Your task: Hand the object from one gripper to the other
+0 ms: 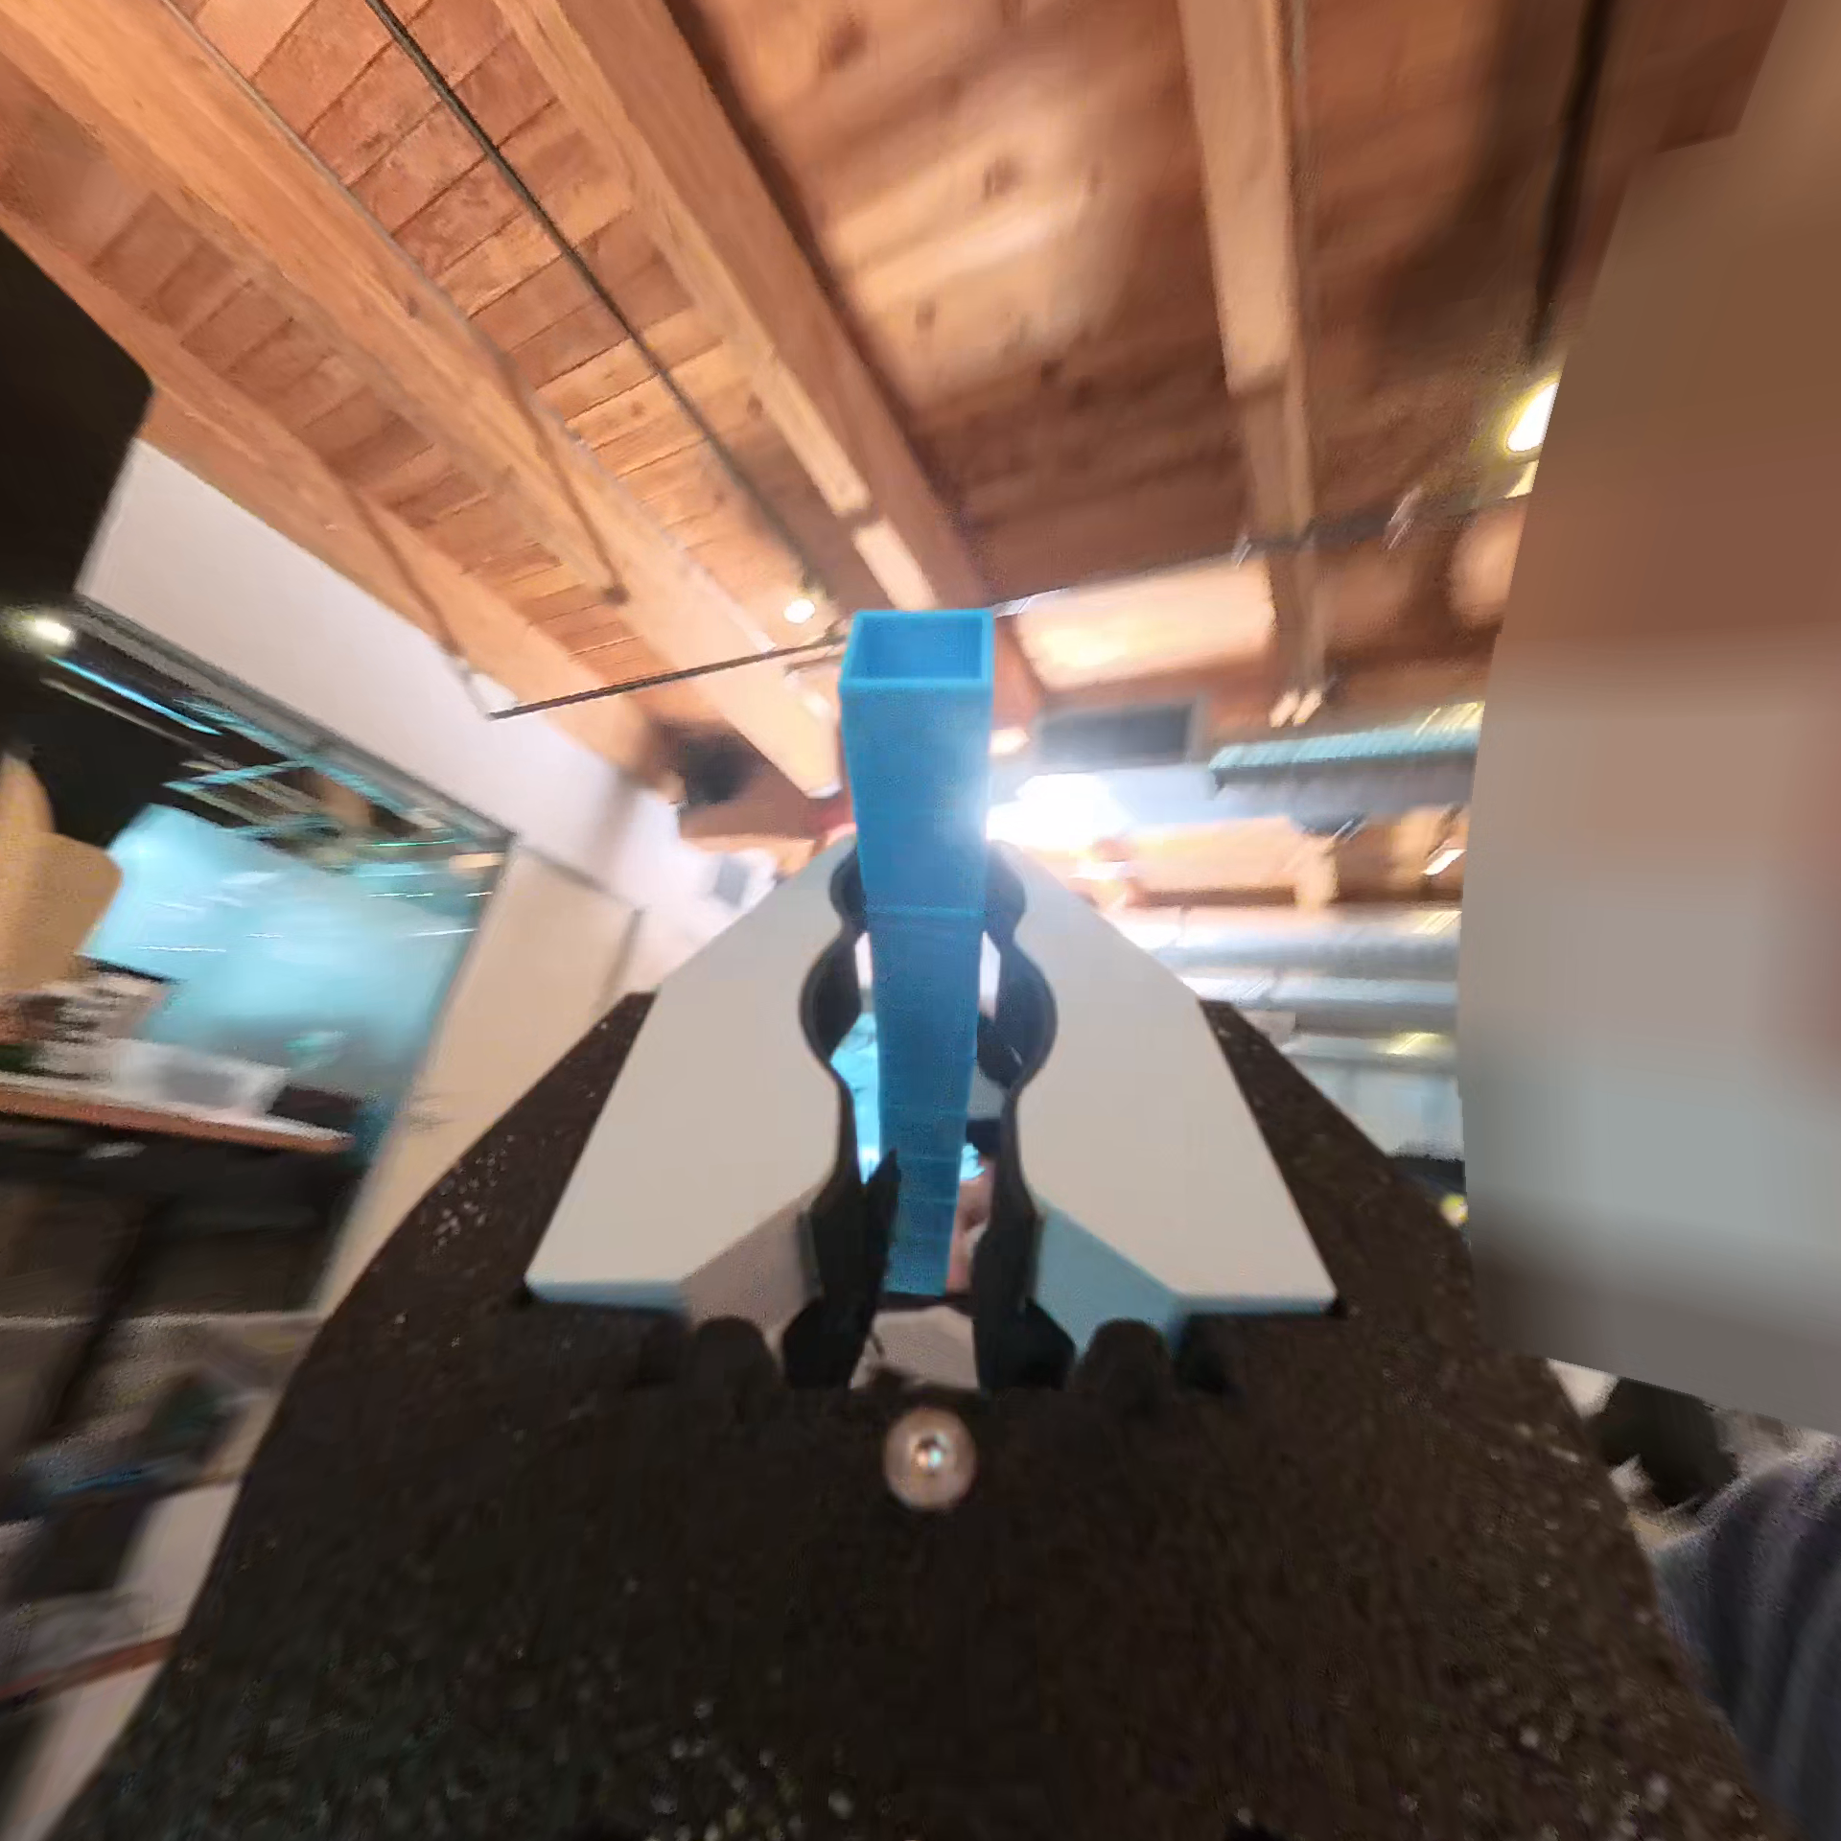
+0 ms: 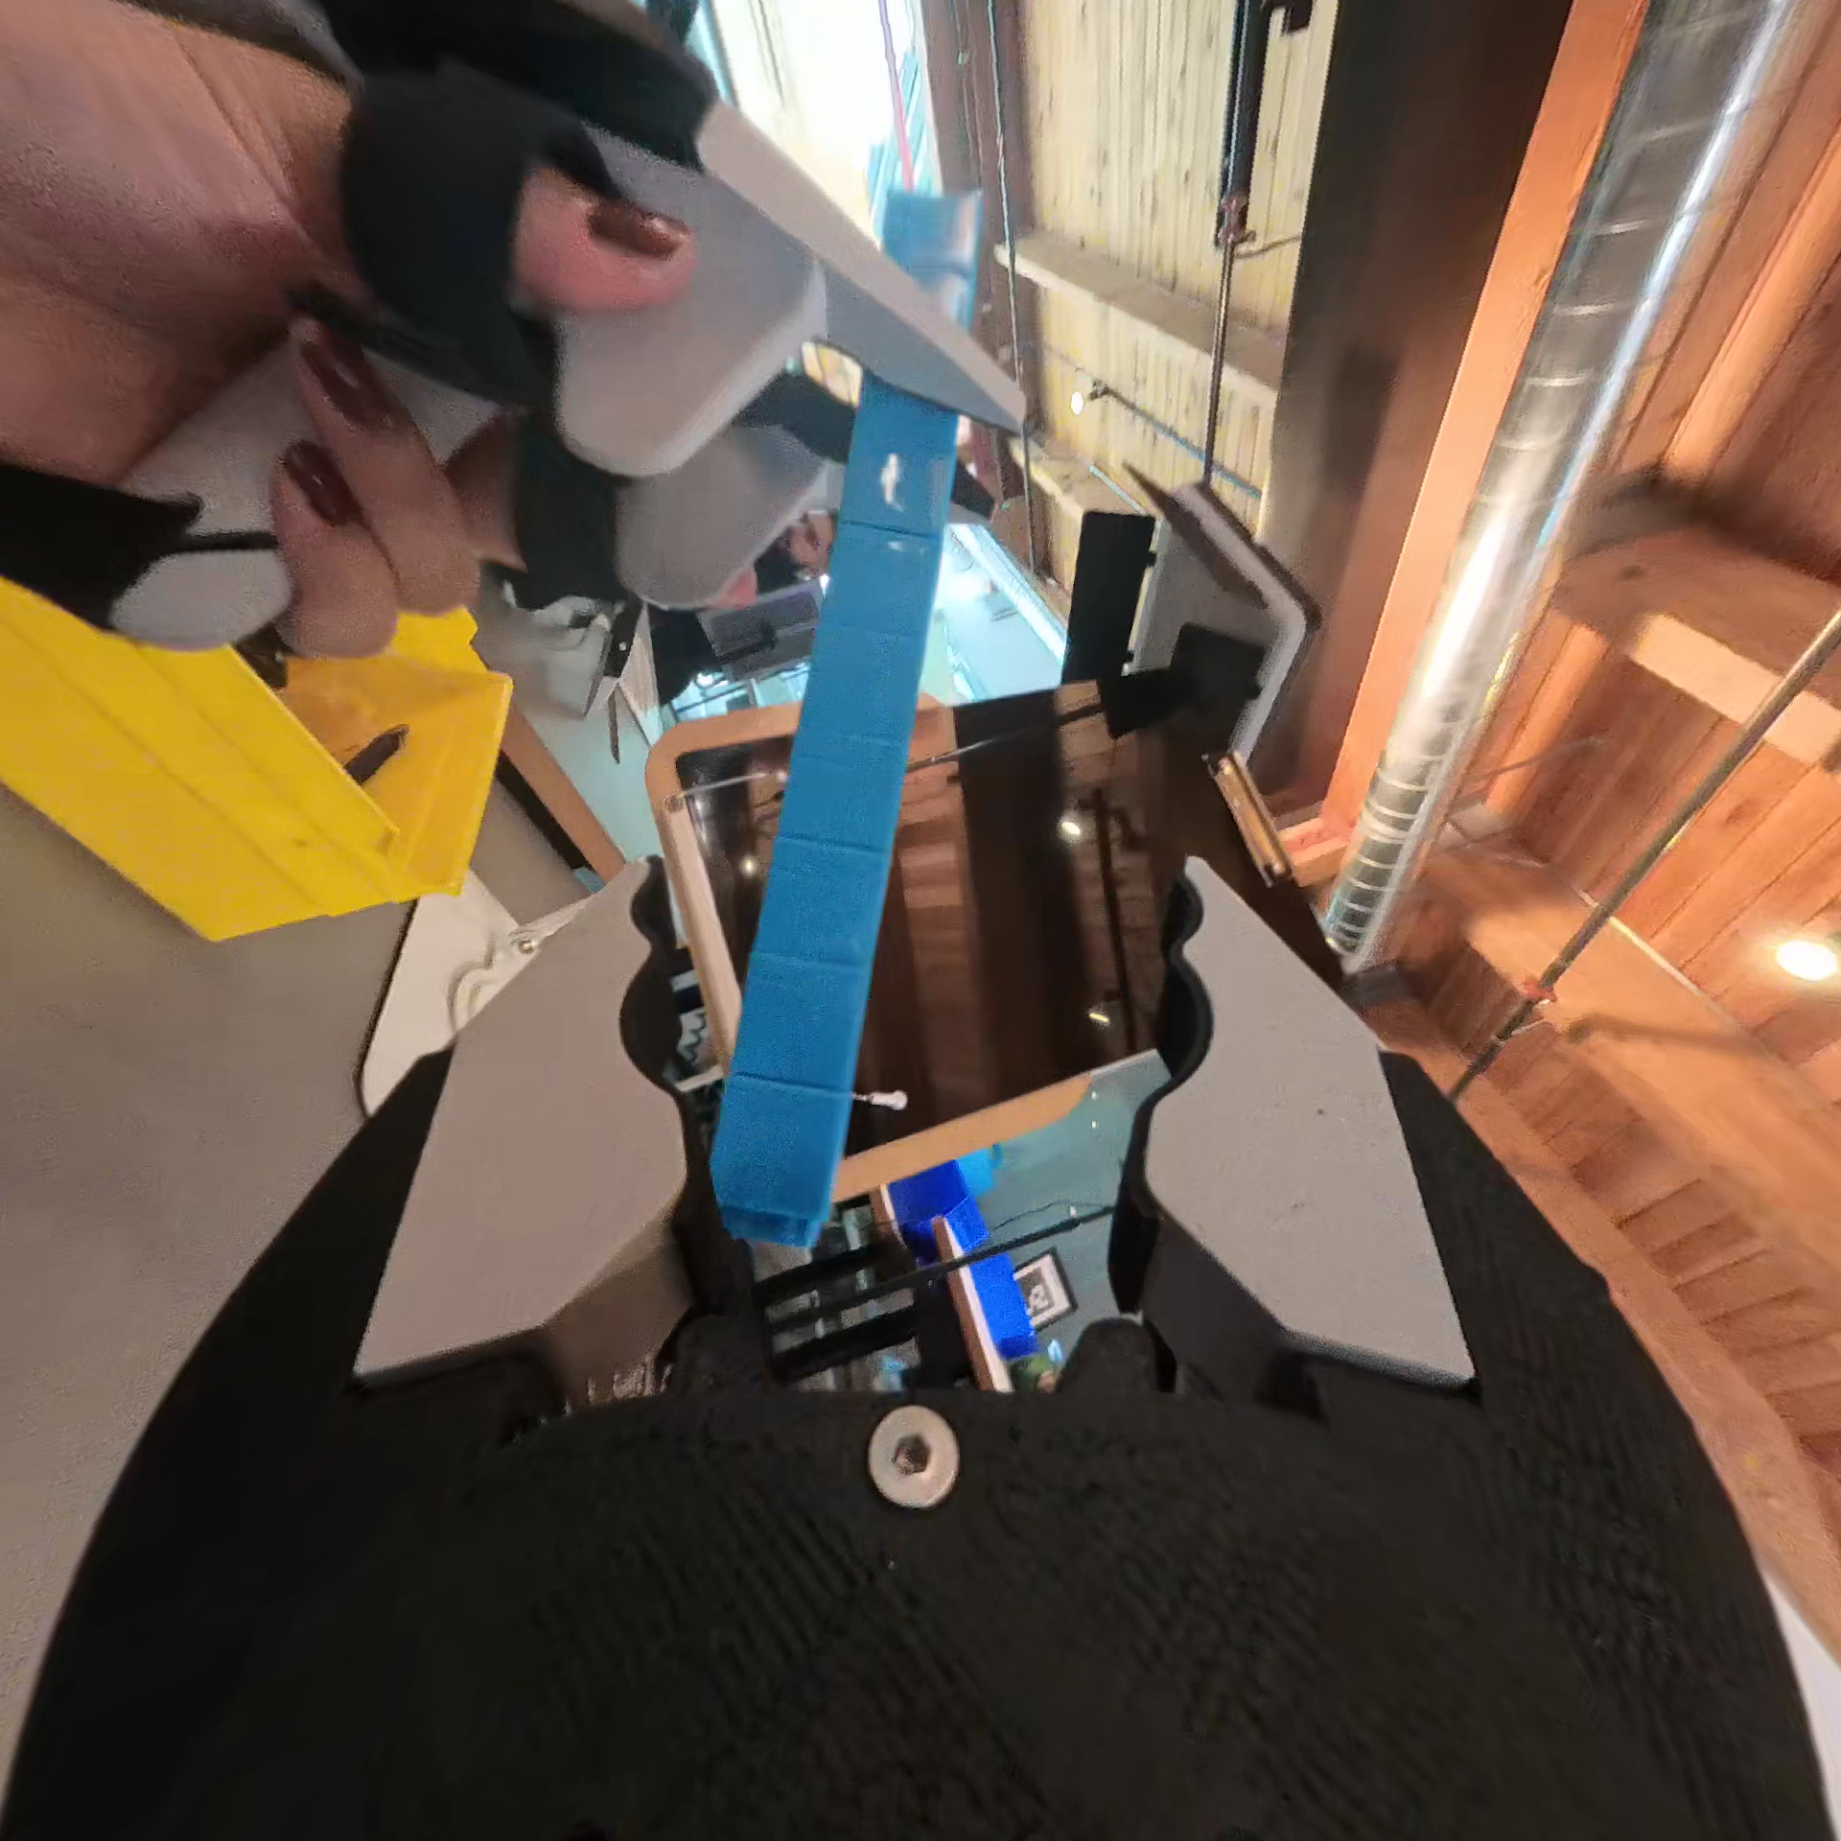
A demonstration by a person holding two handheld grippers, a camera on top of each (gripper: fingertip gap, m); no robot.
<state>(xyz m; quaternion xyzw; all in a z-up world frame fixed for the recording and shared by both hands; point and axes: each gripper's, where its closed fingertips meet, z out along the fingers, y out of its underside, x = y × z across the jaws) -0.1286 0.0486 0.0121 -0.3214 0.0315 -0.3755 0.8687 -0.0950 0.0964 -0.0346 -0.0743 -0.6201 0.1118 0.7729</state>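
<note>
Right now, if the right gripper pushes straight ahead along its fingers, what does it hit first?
The blue square tube. Its free end already sits between the open right gripper fingers, nearer one finger; the left gripper clamps the far end. Depth is unclear, but nothing else looks closer.

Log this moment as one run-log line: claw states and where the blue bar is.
left claw: shut on blue square tube | right claw: open, tube's free end between its fingers, not gripped | handover: pending
</note>
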